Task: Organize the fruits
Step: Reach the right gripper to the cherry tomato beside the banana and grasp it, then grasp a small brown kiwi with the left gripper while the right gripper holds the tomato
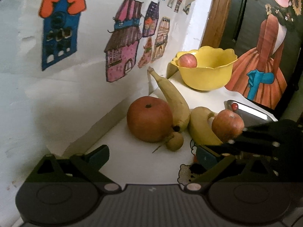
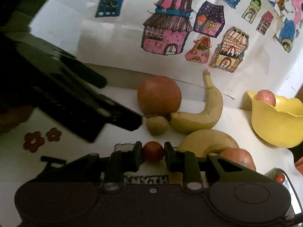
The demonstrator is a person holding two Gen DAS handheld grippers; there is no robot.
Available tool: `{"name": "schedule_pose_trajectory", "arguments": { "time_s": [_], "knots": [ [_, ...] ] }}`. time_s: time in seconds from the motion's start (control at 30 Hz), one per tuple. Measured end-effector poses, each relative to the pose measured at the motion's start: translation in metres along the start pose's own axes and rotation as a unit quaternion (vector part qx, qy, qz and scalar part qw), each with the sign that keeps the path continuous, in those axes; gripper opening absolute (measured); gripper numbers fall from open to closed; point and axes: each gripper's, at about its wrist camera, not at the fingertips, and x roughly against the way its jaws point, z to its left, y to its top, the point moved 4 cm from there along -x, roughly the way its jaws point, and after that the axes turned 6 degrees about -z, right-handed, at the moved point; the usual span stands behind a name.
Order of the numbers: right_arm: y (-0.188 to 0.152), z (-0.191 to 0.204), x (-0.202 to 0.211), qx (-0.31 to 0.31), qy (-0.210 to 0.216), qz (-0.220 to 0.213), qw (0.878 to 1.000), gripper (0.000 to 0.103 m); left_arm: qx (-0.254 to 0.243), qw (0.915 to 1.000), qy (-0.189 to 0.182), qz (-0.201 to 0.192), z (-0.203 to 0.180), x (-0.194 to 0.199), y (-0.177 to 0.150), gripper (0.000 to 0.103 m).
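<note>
- Right wrist view: right gripper (image 2: 153,154) is closing on a small red fruit (image 2: 153,151); jaws narrowed to the fruit's width, both pads looking to be touching its sides.
- Whether the fruit is resting on the white table (image 2: 79,151) or lifted clear, cannot tell.
- Left gripper (image 1: 151,154) is hanging wide open over bare table, holding nothing.
- Just past the red fruit: a small brown fruit (image 2: 157,125) is sitting against the large orange fruit (image 2: 159,94); two bananas (image 2: 200,117) are lying beside them, the nearer one touching an apple (image 2: 238,159).
- A steel tray (image 1: 250,111) is sitting beyond that apple, already holding one small red fruit near its corner.
- Farthest: yellow bowl (image 2: 278,126) by the wall, one apple (image 2: 265,96) inside.
- Judgement: step in hand is moving the small red fruit; the tray looks the likelier target, since its match is sitting there.
- Doing it well: keeping squeeze light, as it is round and will likely pop out or bruise; lifting straight up before travelling, so the right finger is not clipping the near banana; carrying low and level, opening only once over the tray floor so it is not rolling off.
</note>
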Motion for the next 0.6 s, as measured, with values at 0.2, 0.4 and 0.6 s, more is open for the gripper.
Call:
{"name": "schedule_pose_trajectory", "arguments": {
  "time_s": [0.2,0.4,0.6],
  "knots": [
    [-0.012,0.011,0.042,-0.023,0.008,-0.020,0.999,0.027,-0.020,0.9997,-0.002,0.013,-0.012,-0.014,-0.002,0.093],
    [-0.024,0.012,0.068,-0.042,0.005,-0.030,0.999,0.027,-0.045,0.9986,0.008,0.027,-0.029,-0.033,-0.003,0.078],
    [-0.030,0.004,0.080,-0.060,-0.002,-0.038,0.997,0.027,-0.053,0.9976,0.037,0.026,-0.038,-0.042,-0.001,0.072]
  ]
}}
